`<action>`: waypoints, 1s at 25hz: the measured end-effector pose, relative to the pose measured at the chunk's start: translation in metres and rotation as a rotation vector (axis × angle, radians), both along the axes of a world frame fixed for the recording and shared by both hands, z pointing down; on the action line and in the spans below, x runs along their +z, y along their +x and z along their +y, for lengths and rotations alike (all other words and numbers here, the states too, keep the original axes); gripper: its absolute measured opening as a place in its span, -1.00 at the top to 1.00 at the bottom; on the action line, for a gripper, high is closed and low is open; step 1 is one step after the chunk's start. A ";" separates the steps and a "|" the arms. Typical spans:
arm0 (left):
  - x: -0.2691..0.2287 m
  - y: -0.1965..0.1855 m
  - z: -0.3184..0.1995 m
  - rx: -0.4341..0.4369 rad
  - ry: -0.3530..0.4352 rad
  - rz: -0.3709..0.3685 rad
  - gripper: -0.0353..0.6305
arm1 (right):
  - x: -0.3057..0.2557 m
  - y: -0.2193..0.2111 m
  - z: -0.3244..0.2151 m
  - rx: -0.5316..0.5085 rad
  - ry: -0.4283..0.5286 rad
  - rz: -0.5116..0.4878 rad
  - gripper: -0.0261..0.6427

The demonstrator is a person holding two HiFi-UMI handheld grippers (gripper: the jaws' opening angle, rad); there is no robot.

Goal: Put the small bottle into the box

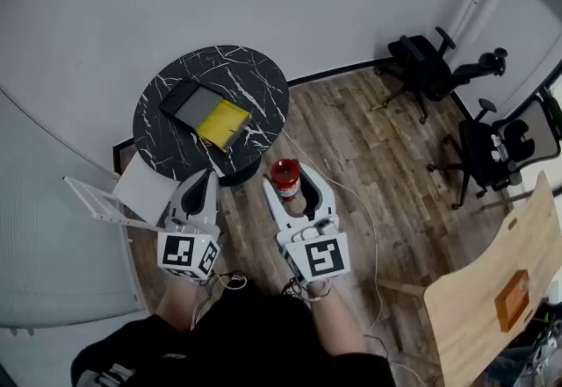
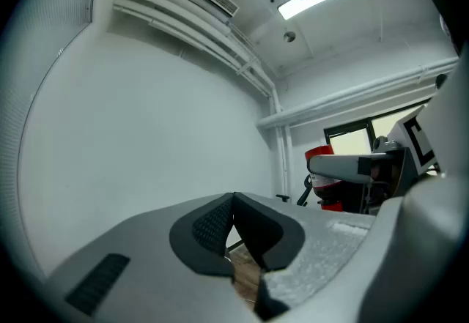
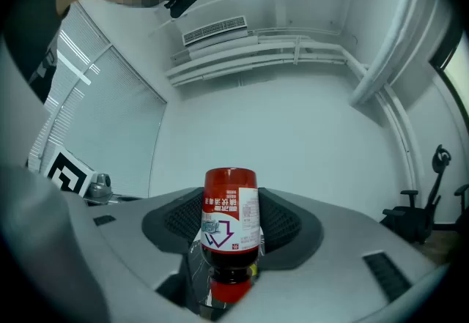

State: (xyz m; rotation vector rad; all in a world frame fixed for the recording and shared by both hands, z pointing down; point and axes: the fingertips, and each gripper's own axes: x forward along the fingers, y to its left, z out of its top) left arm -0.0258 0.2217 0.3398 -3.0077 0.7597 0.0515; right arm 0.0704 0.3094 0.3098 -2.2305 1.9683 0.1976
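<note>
Your right gripper (image 1: 296, 188) is clamped on the small bottle (image 3: 231, 219): red label, roughly upright, pads on its sides. On your left gripper (image 2: 234, 203) the jaws are pressed together with nothing between them. The dark box (image 1: 193, 103), likely the target, sits on the round marble table (image 1: 259, 78), ahead and left of the bottle and well apart from it. The left gripper is nearer but holds nothing, so the right must carry forward-left.

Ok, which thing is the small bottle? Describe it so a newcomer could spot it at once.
Find the round black marble table by the wall; nearer the person, two grey grippers hang over the wood floor. The small bottle is clamped between the jaws of the right gripper. It is the only red-labelled, red-capped thing there; the left gripper is shut on nothing.
</note>
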 end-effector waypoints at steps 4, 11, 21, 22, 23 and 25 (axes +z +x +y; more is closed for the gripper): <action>0.007 -0.008 -0.006 0.005 -0.018 -0.011 0.89 | 0.003 -0.007 -0.008 -0.008 -0.005 -0.010 0.29; 0.022 -0.032 -0.033 0.017 -0.050 -0.025 0.89 | 0.016 -0.024 -0.032 0.006 -0.048 -0.022 0.29; 0.037 -0.082 -0.075 0.038 -0.032 -0.042 0.89 | 0.028 -0.067 -0.078 0.019 -0.069 -0.060 0.29; 0.039 -0.085 -0.079 0.043 -0.028 -0.045 0.89 | 0.028 -0.069 -0.082 0.021 -0.066 -0.068 0.29; 0.041 -0.088 -0.083 0.048 -0.034 -0.040 0.89 | 0.029 -0.071 -0.087 0.021 -0.062 -0.077 0.29; 0.044 -0.092 -0.091 0.057 -0.057 -0.021 0.89 | 0.031 -0.074 -0.095 0.018 -0.059 -0.099 0.29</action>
